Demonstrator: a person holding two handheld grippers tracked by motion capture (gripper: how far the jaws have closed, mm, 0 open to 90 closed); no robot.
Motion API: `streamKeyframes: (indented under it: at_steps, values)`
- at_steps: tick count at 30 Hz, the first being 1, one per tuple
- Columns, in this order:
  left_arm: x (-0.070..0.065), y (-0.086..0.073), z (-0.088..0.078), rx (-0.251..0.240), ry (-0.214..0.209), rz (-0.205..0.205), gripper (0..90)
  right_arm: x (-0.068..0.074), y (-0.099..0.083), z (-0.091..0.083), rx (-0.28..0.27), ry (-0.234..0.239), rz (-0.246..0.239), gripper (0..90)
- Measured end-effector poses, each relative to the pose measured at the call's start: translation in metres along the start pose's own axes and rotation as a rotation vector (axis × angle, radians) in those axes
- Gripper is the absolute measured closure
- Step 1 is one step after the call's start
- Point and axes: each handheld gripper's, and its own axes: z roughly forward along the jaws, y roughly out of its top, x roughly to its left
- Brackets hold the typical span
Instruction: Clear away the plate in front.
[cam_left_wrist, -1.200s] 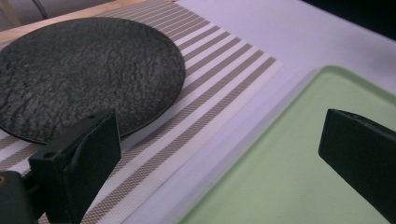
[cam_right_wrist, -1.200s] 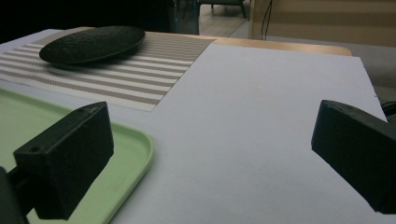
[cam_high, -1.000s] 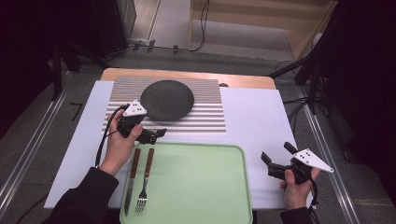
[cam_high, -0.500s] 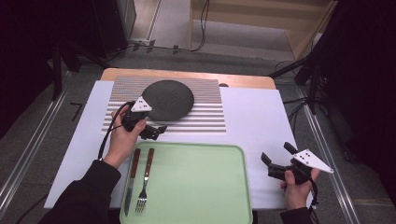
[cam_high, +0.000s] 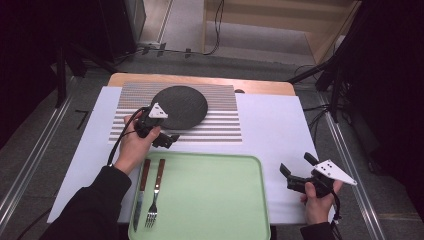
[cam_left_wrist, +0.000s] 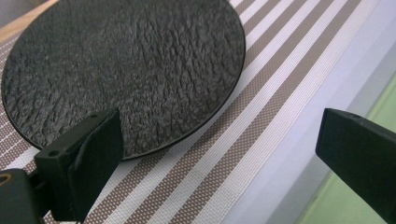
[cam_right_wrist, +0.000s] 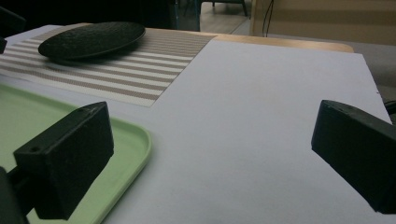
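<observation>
A black round textured plate (cam_high: 180, 106) lies on a brown-and-white striped placemat (cam_high: 220, 122) at the far side of the table. My left gripper (cam_high: 167, 140) hovers over the mat at the plate's near edge, open and holding nothing. In the left gripper view the plate (cam_left_wrist: 126, 70) lies just ahead, with its rim close to the left jaw of the gripper (cam_left_wrist: 219, 135). My right gripper (cam_high: 297, 165) is open and holds nothing. It sits low over the white table cover, right of a green tray (cam_high: 210, 200). The right gripper view shows the gripper (cam_right_wrist: 212, 126) pointing across the cover toward the plate (cam_right_wrist: 93, 38).
A knife (cam_high: 141, 187) and a fork (cam_high: 156, 192), both with wooden handles, lie side by side on the tray's left part. The white cover (cam_high: 270, 125) spreads under mat and tray. A wooden table edge (cam_high: 200, 81) runs behind the mat. Metal rails flank the table.
My left gripper has moved away from the tray's far edge and up to the plate's near rim. The right gripper has stayed put.
</observation>
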Motion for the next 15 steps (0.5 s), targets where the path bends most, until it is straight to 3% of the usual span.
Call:
streamKeyframes:
  at_steps: [5, 8, 15]
  values:
    - [0.002, 0.002, 0.005, 0.022, 0.039, 0.030, 0.9, 0.000, 0.000, 0.000, -0.001, 0.003, -0.004, 0.0]
    - [0.004, 0.003, 0.009, 0.037, 0.047, 0.012, 3.9, 0.000, 0.000, 0.000, 0.000, 0.001, -0.001, 0.0]
    - [0.004, 0.002, 0.016, 0.070, 0.082, 0.061, 5.6, -0.001, -0.001, 0.001, 0.002, 0.002, -0.003, 0.0]
